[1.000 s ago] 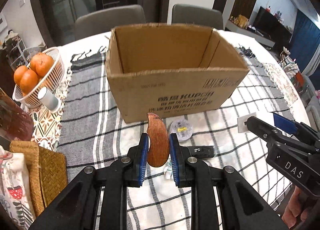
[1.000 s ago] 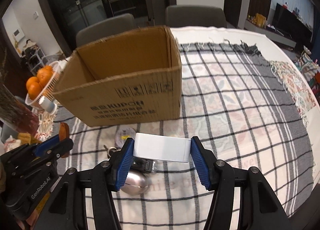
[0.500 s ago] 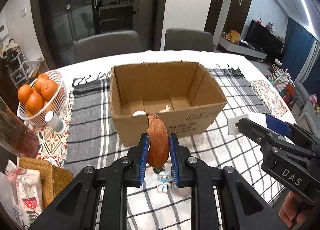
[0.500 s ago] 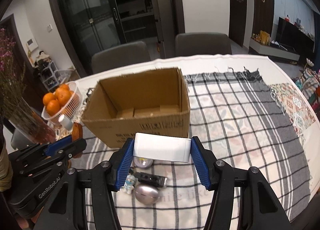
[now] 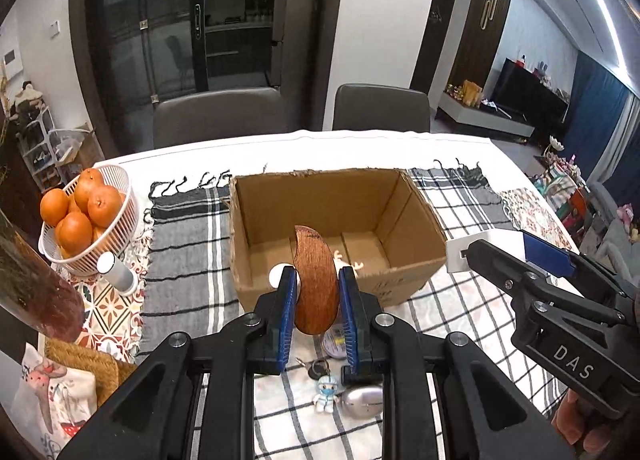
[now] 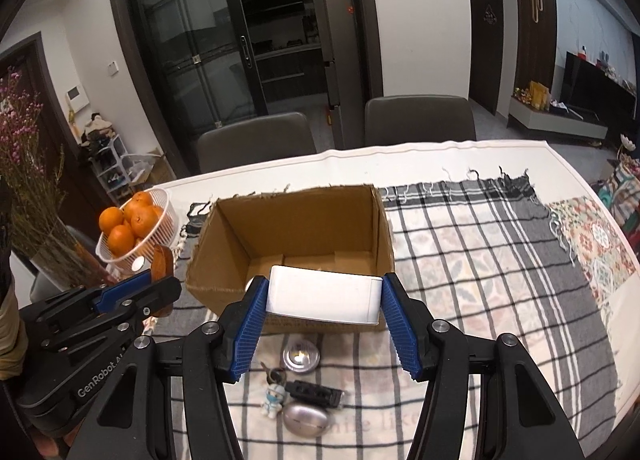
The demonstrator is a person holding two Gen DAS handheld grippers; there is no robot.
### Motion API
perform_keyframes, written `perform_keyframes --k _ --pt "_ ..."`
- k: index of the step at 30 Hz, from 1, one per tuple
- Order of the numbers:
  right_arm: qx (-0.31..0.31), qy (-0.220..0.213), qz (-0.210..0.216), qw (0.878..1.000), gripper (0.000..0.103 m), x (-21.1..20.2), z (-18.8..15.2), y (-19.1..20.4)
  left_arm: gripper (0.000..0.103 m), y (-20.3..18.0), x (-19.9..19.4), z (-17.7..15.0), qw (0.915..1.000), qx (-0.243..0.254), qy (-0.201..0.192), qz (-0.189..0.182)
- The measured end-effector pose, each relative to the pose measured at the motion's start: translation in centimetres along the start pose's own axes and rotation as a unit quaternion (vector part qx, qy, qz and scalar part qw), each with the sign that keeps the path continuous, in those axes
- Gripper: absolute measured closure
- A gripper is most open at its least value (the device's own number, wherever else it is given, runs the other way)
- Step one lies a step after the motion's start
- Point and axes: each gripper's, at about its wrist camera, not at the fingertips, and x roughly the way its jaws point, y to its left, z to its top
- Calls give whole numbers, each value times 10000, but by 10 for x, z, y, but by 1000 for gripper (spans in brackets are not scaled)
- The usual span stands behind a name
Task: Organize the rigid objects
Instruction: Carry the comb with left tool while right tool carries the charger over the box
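My left gripper [image 5: 316, 306] is shut on a brown curved wooden piece [image 5: 314, 280] and holds it high, in front of the near wall of an open cardboard box [image 5: 276, 212]. My right gripper [image 6: 322, 302] is shut on a white rectangular block [image 6: 322, 294] and holds it above the box's [image 6: 288, 212] near edge. The box holds a white round thing [image 5: 276, 274] and a pale small thing. The right gripper also shows at the right in the left wrist view [image 5: 496, 256]. The left gripper shows at the left in the right wrist view [image 6: 156, 284].
On the checked cloth below lie a round tin [image 6: 301, 356], a small figure keychain [image 6: 274, 400], a black flat thing [image 6: 316, 392] and a silver oval thing [image 6: 308, 418]. A white basket of oranges [image 5: 86, 216] and a small white cylinder [image 5: 118, 274] stand left. Two chairs stand behind the table.
Both grippers have risen well above the table with their loads still held. The box now shows from above, with its inside in view.
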Motion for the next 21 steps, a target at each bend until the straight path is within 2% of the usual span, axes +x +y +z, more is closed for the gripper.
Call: perform_keyframes --k 9,21 --pt "-99 41 120 9999 45 22 23 4 81 12 19 23 9999 -84 19 66" --pt "-276 347 184 9988 45 71 43 5 81 27 66 40 9991 -168 369 138"
